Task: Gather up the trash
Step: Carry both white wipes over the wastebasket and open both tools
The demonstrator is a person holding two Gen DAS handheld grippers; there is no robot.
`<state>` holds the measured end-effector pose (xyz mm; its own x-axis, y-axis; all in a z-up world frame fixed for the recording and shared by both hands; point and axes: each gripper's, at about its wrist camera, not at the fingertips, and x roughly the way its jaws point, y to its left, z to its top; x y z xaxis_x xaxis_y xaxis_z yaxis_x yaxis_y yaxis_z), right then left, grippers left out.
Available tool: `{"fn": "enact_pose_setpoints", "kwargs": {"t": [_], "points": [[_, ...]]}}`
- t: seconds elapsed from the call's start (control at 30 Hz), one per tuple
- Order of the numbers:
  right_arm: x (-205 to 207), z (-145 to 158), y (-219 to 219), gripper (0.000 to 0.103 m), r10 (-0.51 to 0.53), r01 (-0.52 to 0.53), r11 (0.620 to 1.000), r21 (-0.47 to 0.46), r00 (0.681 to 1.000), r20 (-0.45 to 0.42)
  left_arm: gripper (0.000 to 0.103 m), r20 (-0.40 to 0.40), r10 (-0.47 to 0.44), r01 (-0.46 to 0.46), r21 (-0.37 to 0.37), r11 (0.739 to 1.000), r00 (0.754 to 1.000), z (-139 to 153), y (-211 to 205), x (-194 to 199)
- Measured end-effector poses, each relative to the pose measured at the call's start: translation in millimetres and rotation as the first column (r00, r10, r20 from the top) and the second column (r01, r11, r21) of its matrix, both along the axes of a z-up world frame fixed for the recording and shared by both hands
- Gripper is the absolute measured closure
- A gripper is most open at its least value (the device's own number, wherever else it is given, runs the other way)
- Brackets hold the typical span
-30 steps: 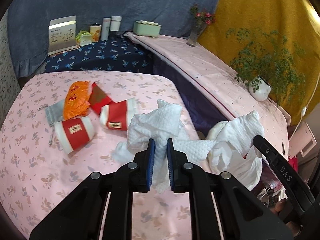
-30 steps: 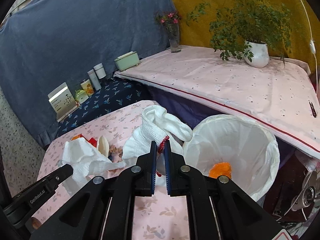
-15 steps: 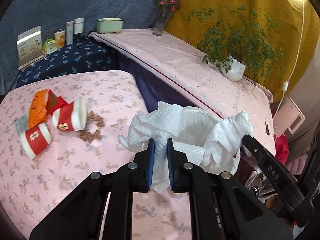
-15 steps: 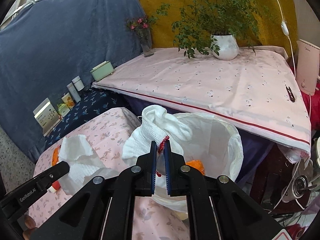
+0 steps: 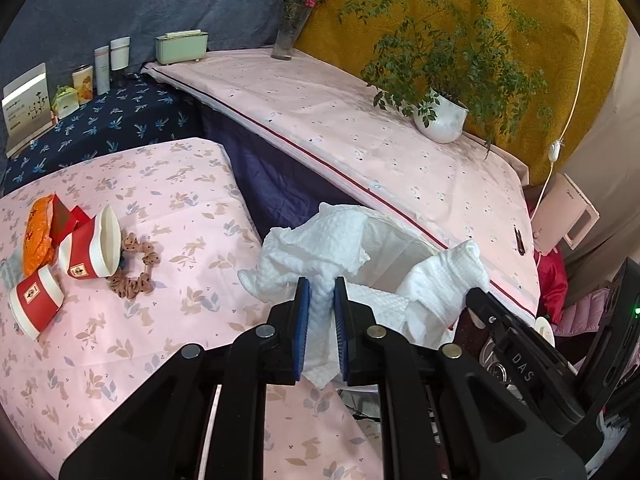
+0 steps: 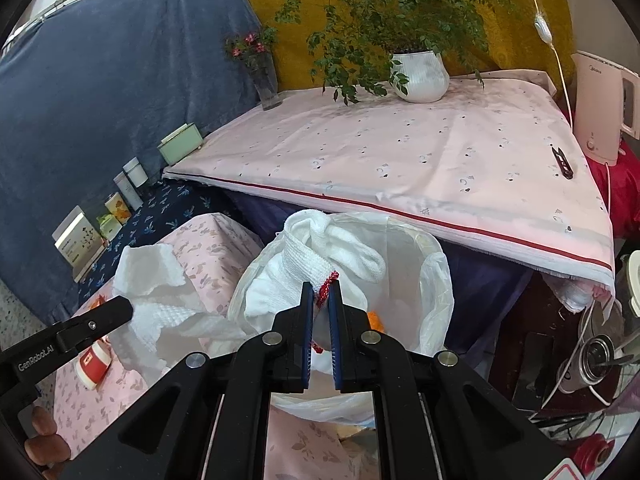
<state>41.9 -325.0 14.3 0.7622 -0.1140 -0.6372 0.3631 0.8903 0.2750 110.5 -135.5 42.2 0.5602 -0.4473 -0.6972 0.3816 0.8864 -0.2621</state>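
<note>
At lower centre, the bin (image 6: 424,280) with its white liner stood beside the pink surface (image 5: 160,184). The left gripper (image 5: 319,300), lettered "GenRobot.AI", was clamped on a white paper towel (image 5: 320,240); the right gripper (image 6: 319,304), lettered "DAS", pinched a white sock (image 6: 312,264) over the bin. At left lay two red paper cups (image 5: 90,248).

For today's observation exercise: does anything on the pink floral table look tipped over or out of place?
Yes. Two red paper cups lie on their sides beside an orange wrapper, and a brown scrunchie sits among this litter, touching one cup's rim; it looks like no trash.
</note>
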Motion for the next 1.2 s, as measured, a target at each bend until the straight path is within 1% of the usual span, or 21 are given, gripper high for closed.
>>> {"fn": "enact_pose_setpoints", "kwargs": {"t": [0.1,0.17,0.27,0.3,0.37,0.47,0.63,0.77,0.8,0.83,0.87,0.9,0.93,1.0,1.03,1.07,1.1,1.13,1.17,1.2], "points": [[0.6,0.4,1.1,0.096,0.005,-0.005,1.0,-0.002,1.0,0.003,0.091,-0.003,0.031,-0.031,0.006,1.0,1.0,-0.5,12.1,-0.5],[1.3,0.6,4.7,0.096,0.016,-0.016,1.0,0.0,1.0,0.005,0.091,0.009,0.053,-0.053,0.007,0.999,0.999,0.9,22.8,-2.8],[5.2,0.6,17.5,0.096,0.044,-0.044,0.999,-0.001,0.999,0.004,0.09,0.011,0.079,-0.079,0.008,0.997,0.997,1.7,38.4,-3.8],[6.7,0.8,22.3,0.096,0.054,-0.054,0.999,-0.002,0.999,0.003,0.088,0.003,0.087,-0.087,0.007,0.996,0.996,1.1,44.5,-2.8],[10.5,1.1,33.9,0.095,0.075,-0.075,0.997,-0.01,0.997,0.0,0.088,-0.01,0.106,-0.106,0.0,0.994,0.994,-0.6,55.6,-0.2],[14.5,1.5,48.6,0.096,0.102,-0.102,0.995,-0.013,0.995,-0.001,0.089,-0.006,0.139,-0.139,-0.009,0.99,0.99,-0.2,70.7,1.1],[18.3,3.9,64.4,0.096,0.127,-0.127,0.992,-0.025,0.992,-0.002,0.09,0.015,0.146,-0.146,-0.004,0.989,0.989,2.5,83.0,-0.1],[18.6,4.7,69.4,0.095,0.132,-0.132,0.991,-0.029,0.991,-0.005,0.091,0.019,0.139,-0.139,-0.008,0.99,0.99,-1.0,87.3,-1.9],[18.6,4.4,70.0,0.095,0.132,-0.132,0.991,-0.031,0.991,-0.006,0.086,0.007,0.141,-0.141,-0.006,0.99,0.99,-4.4,87.8,-1.5],[18.7,4.0,70.4,0.096,0.132,-0.132,0.991,-0.032,0.991,-0.007,0.062,-0.013,0.147,-0.147,0.0,0.989,0.989,-8.9,87.6,-0.1],[18.7,3.1,70.4,0.096,0.132,-0.132,0.991,-0.033,0.991,-0.01,0.048,-0.036,0.152,-0.152,0.003,0.988,0.988,-13.9,87.1,1.3],[18.9,2.1,70.6,0.096,0.132,-0.132,0.991,-0.033,0.991,-0.013,0.04,-0.057,0.163,-0.164,-0.005,0.986,0.985,-21.3,87.9,2.3],[19.1,0.9,70.6,0.096,0.131,-0.132,0.991,-0.032,0.991,-0.015,0.041,-0.068,0.166,-0.167,-0.005,0.986,0.984,-26.8,87.3,2.1],[20.1,-1.5,69.6,0.096,0.13,-0.131,0.991,-0.032,0.991,-0.023,0.043,-0.085,0.157,-0.156,0.027,0.987,0.984,-40.5,81.3,4.5],[20.5,-3.1,69.1,0.095,0.13,-0.131,0.991,-0.03,0.991,-0.027,0.049,-0.09,0.155,-0.152,0.047,0.987,0.984,-46.8,78.1,6.0],[20.6,-4.2,68.9,0.095,0.131,-0.131,0.991,-0.029,0.991,-0.03,0.051,-0.1,0.149,-0.143,0.069,0.987,0.984,-54.4,73.6,7.9],[21.1,-5.0,69.2,0.095,0.13,-0.131,0.991,-0.029,0.991,-0.032,0.059,-0.109,0.139,-0.131,0.078,0.988,0.984,-59.9,70.7,9.7],[21.3,-5.8,68.9,0.095,0.13,-0.131,0.991,-0.029,0.991,-0.034,0.07,-0.122,0.131,-0.121,0.089,0.989,0.984,-66.2,67.7,11.7],[21.5,-6.3,68.7,0.095,0.13,-0.131,0.991,-0.029,0.991,-0.035,0.078,-0.138,0.125,-0.112,0.1,0.989,0.982,-71.8,65.3,13.8],[21.5,-6.6,68.1,0.095,0.129,-0.13,0.991,-0.029,0.991,-0.036,0.093,-0.147,0.121,-0.107,0.103,0.989,0.982,-74.9,64.5,15.0]]}}
